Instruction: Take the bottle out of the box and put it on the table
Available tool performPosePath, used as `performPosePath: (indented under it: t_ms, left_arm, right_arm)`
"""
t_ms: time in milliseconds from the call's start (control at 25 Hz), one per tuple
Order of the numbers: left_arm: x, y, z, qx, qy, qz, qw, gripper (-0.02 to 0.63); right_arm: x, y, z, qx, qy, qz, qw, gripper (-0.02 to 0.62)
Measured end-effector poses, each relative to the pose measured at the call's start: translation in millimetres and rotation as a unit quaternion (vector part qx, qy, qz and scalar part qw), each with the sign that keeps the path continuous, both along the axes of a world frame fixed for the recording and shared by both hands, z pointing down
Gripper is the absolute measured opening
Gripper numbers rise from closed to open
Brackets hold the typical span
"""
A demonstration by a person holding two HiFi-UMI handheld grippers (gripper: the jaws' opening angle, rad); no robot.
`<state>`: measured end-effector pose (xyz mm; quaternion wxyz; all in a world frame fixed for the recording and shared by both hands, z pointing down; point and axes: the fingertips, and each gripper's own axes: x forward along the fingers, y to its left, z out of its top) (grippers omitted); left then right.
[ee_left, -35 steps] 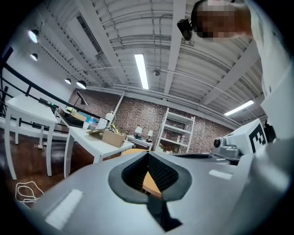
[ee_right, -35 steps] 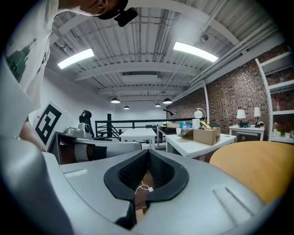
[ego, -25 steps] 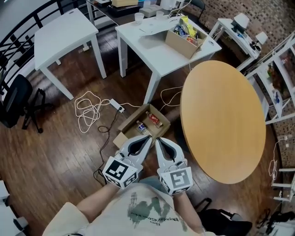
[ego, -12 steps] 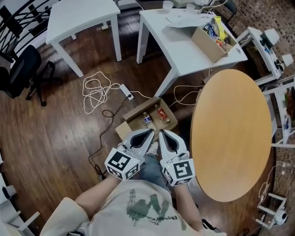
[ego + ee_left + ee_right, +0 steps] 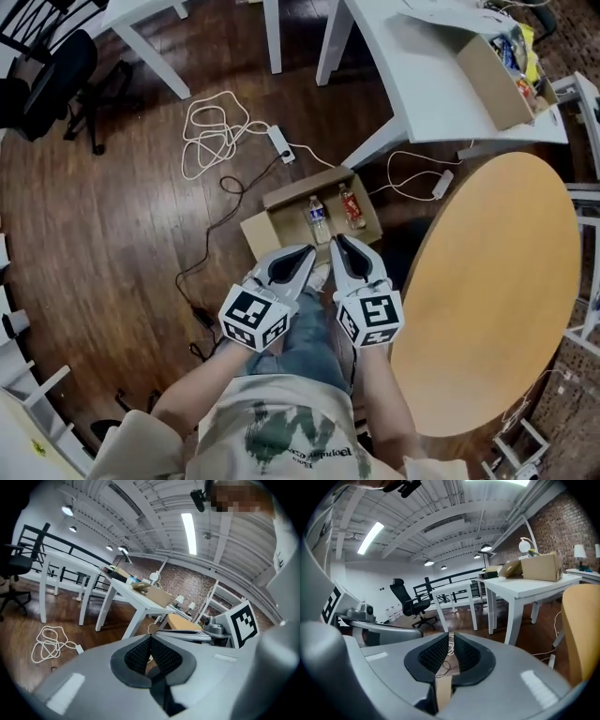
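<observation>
An open cardboard box (image 5: 281,199) stands on the wood floor with two bottles lying in it: a clear one (image 5: 317,221) and a red-labelled one (image 5: 351,206). Both grippers hover side by side just short of the box's near edge, pointing at it. My left gripper (image 5: 308,252) (image 5: 151,637) is shut, pads meeting at the tips, and holds nothing. My right gripper (image 5: 337,242) (image 5: 450,634) has just been opening: a thin slit shows between its pads, with nothing in it. The round wooden table (image 5: 487,291) is to the right.
A white table (image 5: 422,84) behind the box carries another cardboard box (image 5: 497,66) of snacks. A coiled white cable (image 5: 217,136) with a power strip (image 5: 279,142) lies on the floor to the left. A black office chair (image 5: 47,84) stands far left. The person's legs are below the grippers.
Both grippers have sunk toward the floor and come closer to the box. The head view has shifted, so the box and the bottles sit higher and larger.
</observation>
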<state>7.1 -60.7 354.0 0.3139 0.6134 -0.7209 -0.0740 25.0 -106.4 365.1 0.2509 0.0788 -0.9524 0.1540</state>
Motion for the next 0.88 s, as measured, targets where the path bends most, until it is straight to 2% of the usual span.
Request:
performPosePath:
  t_ms: [120, 240, 360, 560, 680, 880]
  left_arm:
    - [-11, 2, 32, -0.021, 0.015, -0.033, 0.9991, 0.000]
    - [-17, 1, 63, -0.034, 0.028, -0.052, 0.9977, 0.000]
    - [-23, -3, 97, -0.042, 0.033, -0.057, 0.9969, 0.000]
    - [-23, -1, 158, -0.050, 0.074, -0.072, 0.9934, 0.000]
    - [-21, -3, 194, -0.060, 0.081, -0.063, 0.9930, 0.000]
    - [-8, 15, 267, -0.096, 0.084, -0.013, 0.9917, 0.000]
  right_arm:
    - [-10, 0, 30, -0.020, 0.015, -0.011, 1.000, 0.037]
    - [-19, -2, 57, -0.013, 0.034, -0.027, 0.999, 0.038]
    - [-24, -7, 92, -0.016, 0.051, -0.020, 0.998, 0.041]
    - [-17, 3, 171, -0.040, 0.102, -0.019, 0.994, 0.051]
    - [-16, 0, 219, -0.052, 0.121, -0.010, 0.991, 0.063]
    - [-11, -10, 300, -0.082, 0.153, 0.026, 0.984, 0.086]
